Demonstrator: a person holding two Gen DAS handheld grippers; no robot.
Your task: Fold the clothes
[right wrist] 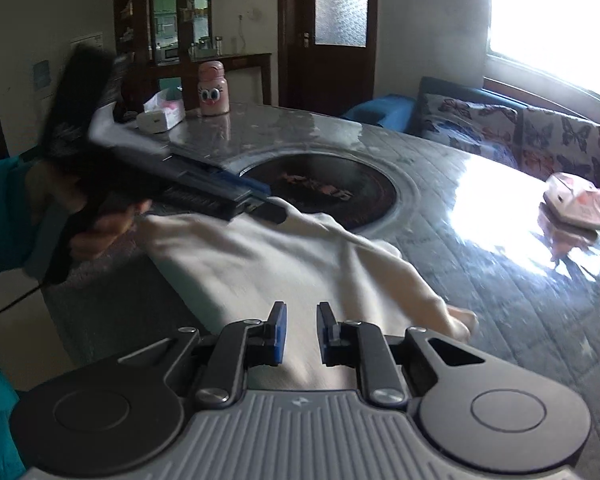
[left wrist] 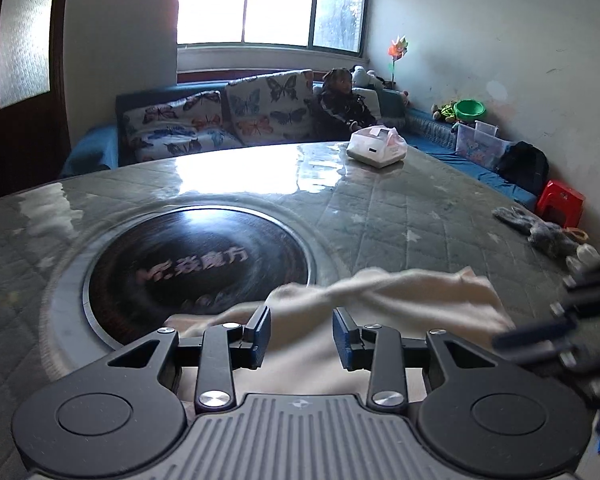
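Observation:
A cream-white garment (left wrist: pixel 364 300) lies spread on the table's near edge, one part twisted toward the right; it also shows in the right wrist view (right wrist: pixel 276 256). My left gripper (left wrist: pixel 302 322) is open, its jaws above the garment with nothing between them. From the right wrist view the left gripper (right wrist: pixel 272 206) hovers over the garment's far left edge. My right gripper (right wrist: pixel 302 320) is open over the garment's near part, empty. The right gripper appears blurred at the right edge of the left wrist view (left wrist: pixel 540 336).
The round table (left wrist: pixel 400 200) has a quilted cover under glass and a black hotplate (left wrist: pixel 198 264) in its middle. A white bag (left wrist: pixel 376 146), grey gloves (left wrist: pixel 536 228), a pink bottle (right wrist: pixel 213 88) and a tissue box (right wrist: pixel 161 114) rest on it. A sofa (left wrist: pixel 220 116) stands behind.

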